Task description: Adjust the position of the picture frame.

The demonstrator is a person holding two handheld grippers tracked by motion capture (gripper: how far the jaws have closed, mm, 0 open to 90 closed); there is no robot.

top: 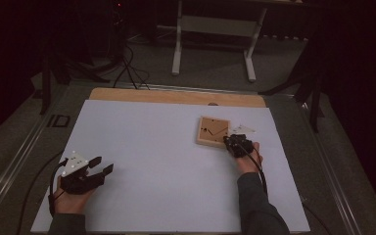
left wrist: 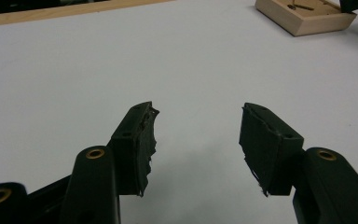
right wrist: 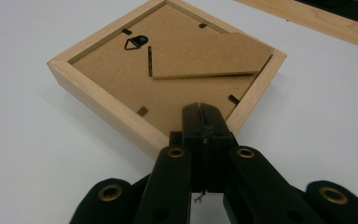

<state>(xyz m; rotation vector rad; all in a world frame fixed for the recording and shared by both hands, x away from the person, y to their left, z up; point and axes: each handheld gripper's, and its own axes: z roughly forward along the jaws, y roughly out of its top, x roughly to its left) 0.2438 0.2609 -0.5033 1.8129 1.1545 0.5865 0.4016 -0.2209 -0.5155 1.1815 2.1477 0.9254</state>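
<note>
A light wooden picture frame (top: 213,131) lies face down on the white table sheet (top: 166,161), right of centre. In the right gripper view its brown backing shows a folded stand flap (right wrist: 209,58), a black hanger (right wrist: 135,42) and small retaining tabs. My right gripper (top: 231,142) is shut, and its tips (right wrist: 200,112) rest over the backing just inside the frame's (right wrist: 107,109) near corner. Nothing shows between the jaws. My left gripper (top: 103,165) sits at the front left, open and empty (left wrist: 198,119) above bare sheet. The frame (left wrist: 303,21) lies far off to its upper right.
A wooden strip (top: 176,96) runs along the sheet's far edge. Beyond it are a white table stand (top: 215,29) and cables (top: 127,68) on the floor. Metal rails (top: 24,142) border the table's sides.
</note>
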